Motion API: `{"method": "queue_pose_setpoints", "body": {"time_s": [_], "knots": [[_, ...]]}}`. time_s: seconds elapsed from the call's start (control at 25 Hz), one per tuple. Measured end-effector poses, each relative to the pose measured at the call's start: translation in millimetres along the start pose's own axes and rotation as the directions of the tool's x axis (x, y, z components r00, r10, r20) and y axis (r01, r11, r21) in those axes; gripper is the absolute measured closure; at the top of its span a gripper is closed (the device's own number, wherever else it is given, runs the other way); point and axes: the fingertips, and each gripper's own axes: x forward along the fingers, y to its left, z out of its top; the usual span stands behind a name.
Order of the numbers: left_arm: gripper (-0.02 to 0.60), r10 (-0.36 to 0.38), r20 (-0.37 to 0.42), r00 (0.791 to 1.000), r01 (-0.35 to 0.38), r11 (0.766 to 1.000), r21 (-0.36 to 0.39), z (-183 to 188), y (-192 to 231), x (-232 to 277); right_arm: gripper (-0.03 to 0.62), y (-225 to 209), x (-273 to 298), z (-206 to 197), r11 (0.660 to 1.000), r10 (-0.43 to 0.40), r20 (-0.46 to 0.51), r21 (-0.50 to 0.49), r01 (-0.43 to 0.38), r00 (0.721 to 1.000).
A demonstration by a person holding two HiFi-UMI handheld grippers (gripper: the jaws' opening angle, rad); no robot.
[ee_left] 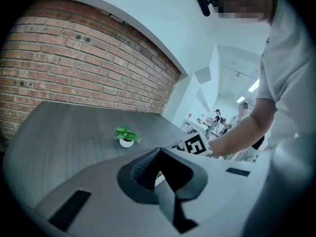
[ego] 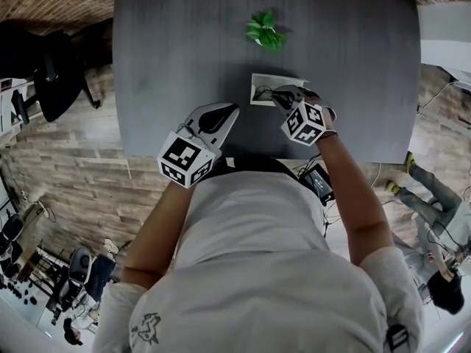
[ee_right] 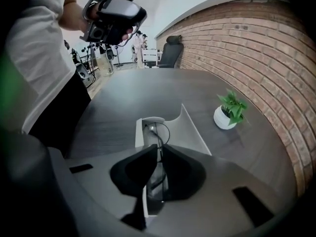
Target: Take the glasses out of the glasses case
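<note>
Right gripper (ee_right: 159, 146) pinches thin black-framed glasses (ee_right: 151, 128) inside the open white glasses case (ee_right: 195, 130) near the dark grey tabletop's (ee_right: 128, 95) near edge. Left gripper (ee_left: 159, 150) is closed and empty.

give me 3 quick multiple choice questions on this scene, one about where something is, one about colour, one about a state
1. Where does the potted plant stand relative to the glasses case?
A inside it
B beyond it, farther from the person
C on top of its lid

2. What colour is the case?
A white
B red
C yellow

3. What state is the case in?
A shut
B upside down
C open, with the glasses inside

Answers:
1 B: the head view shows the plant farther up the table than the case.
2 A: its lid and walls show white in the right gripper view.
3 C: the right gripper view shows the lid folded back and the glasses lying in the case.
</note>
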Motion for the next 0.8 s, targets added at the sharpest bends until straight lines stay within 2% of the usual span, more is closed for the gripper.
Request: {"method": "queue_pose_setpoints", "body": {"time_s": [0.4, 0.8], "knots": [[0.571, 0.009, 0.004, 1.000, -0.009, 1.000, -0.008, 0, 4, -6, 0.580, -4, 2, 3, 1.000, -0.006, -0.006, 0.007, 0.006, 1.000], [0.571, 0.014, 0.020, 1.000, -0.014, 1.000, 0.002, 7, 3, -9, 0.582, -12, -11, 8, 0.999, -0.042, 0.001, -0.014, 0.042, 0.999]]}}
